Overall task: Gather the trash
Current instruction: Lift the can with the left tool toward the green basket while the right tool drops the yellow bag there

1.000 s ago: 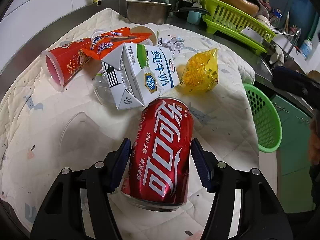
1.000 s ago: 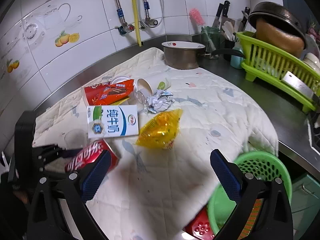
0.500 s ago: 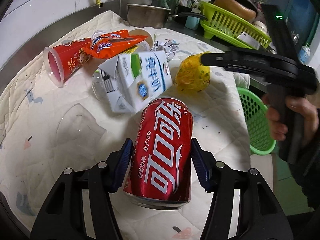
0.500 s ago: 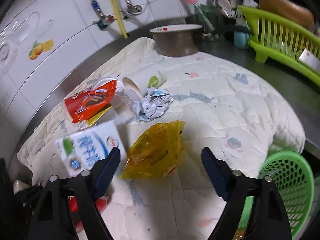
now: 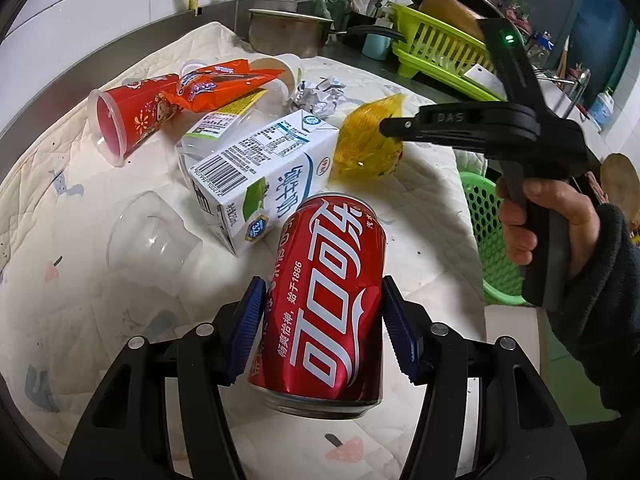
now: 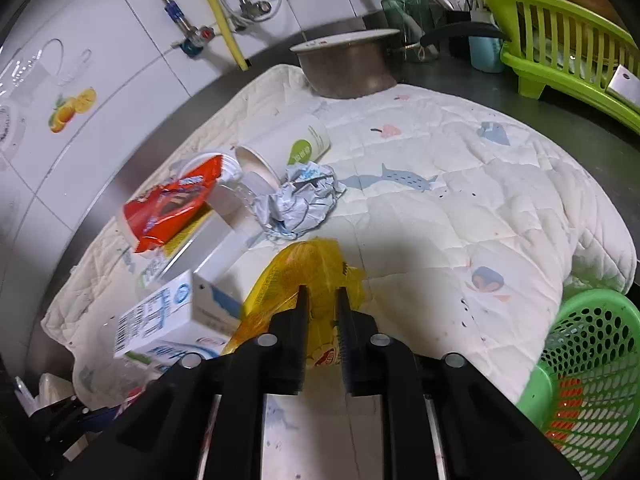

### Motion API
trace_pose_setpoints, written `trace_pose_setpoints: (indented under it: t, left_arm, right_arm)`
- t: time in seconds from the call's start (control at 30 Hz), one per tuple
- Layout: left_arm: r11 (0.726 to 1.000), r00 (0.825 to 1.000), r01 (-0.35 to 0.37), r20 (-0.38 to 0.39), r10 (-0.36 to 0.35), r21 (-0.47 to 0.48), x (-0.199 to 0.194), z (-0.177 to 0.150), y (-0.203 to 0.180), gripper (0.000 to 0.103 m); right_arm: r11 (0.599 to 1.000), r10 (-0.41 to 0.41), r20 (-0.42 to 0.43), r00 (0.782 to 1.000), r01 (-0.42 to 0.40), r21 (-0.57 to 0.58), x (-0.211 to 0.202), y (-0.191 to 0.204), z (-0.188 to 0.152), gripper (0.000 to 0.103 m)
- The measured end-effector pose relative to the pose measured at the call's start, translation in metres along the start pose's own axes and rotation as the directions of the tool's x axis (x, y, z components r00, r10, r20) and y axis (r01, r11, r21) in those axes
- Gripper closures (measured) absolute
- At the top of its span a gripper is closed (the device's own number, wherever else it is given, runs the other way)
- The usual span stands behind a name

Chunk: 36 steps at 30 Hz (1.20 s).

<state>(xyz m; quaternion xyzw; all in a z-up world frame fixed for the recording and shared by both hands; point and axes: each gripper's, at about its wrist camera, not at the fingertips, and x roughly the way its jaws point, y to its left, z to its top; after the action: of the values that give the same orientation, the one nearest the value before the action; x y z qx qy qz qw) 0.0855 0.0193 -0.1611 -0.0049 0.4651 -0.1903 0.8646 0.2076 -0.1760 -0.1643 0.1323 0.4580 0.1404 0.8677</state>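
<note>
My left gripper (image 5: 322, 330) is shut on a red cola can (image 5: 326, 300) and holds it over the quilted cloth. My right gripper (image 6: 322, 300) is closed on a yellow crinkly wrapper (image 6: 292, 276), its jaws nearly together around it; the wrapper (image 5: 368, 144) and that gripper (image 5: 386, 124) also show in the left wrist view. A white milk carton (image 5: 260, 176), a red paper cup (image 5: 132, 112), an orange snack packet (image 5: 216, 84), a crumpled paper ball (image 6: 298, 200) and a white paper cup (image 6: 284, 148) lie on the cloth.
A green mesh basket (image 6: 588, 364) with red trash inside stands at the cloth's right edge, also seen in the left wrist view (image 5: 490, 232). A clear plastic cup (image 5: 148, 240) lies left. A steel pot (image 6: 348, 64) and a green dish rack (image 6: 560, 36) stand behind.
My right gripper came down to the yellow wrapper and closed on it. My left gripper kept the can and lifted slightly; the milk carton tipped over.
</note>
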Motion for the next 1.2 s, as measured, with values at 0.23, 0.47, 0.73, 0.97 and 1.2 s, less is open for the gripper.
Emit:
trace_pose_setpoints:
  t: [0.23, 0.47, 0.73, 0.97, 1.2]
  left_arm:
    - [1.0, 1.0, 0.017, 0.006, -0.017, 0.017, -0.005, 0.001, -0.013, 0.046]
    - [0.996, 0.998, 0.05, 0.04, -0.053, 0.07, -0.015, 0.014, -0.039, 0.046]
    - [0.981, 0.992, 0.109, 0.044, -0.118, 0.159, -0.014, 0.03, -0.087, 0.046]
    - [0.964, 0.987, 0.15, 0.019, -0.158, 0.22, -0.003, 0.04, -0.126, 0.046]
    - [0.942, 0.981, 0.193, -0.039, -0.19, 0.276, 0.024, 0.05, -0.17, 0.046]
  right_arm:
    - [0.999, -0.034, 0.085, 0.996, 0.037, -0.026, -0.055, -0.005, -0.016, 0.093]
    - [0.976, -0.207, 0.119, 0.971, 0.213, -0.038, -0.109, -0.047, -0.05, 0.092]
    - [0.922, -0.384, -0.014, 0.923, 0.384, 0.051, -0.113, -0.13, -0.106, 0.091]
    - [0.904, -0.4, -0.075, 0.913, 0.407, 0.133, -0.111, -0.168, -0.135, 0.076]
    - [0.89, -0.422, -0.023, 0.906, 0.419, 0.178, -0.14, -0.173, -0.141, 0.056]
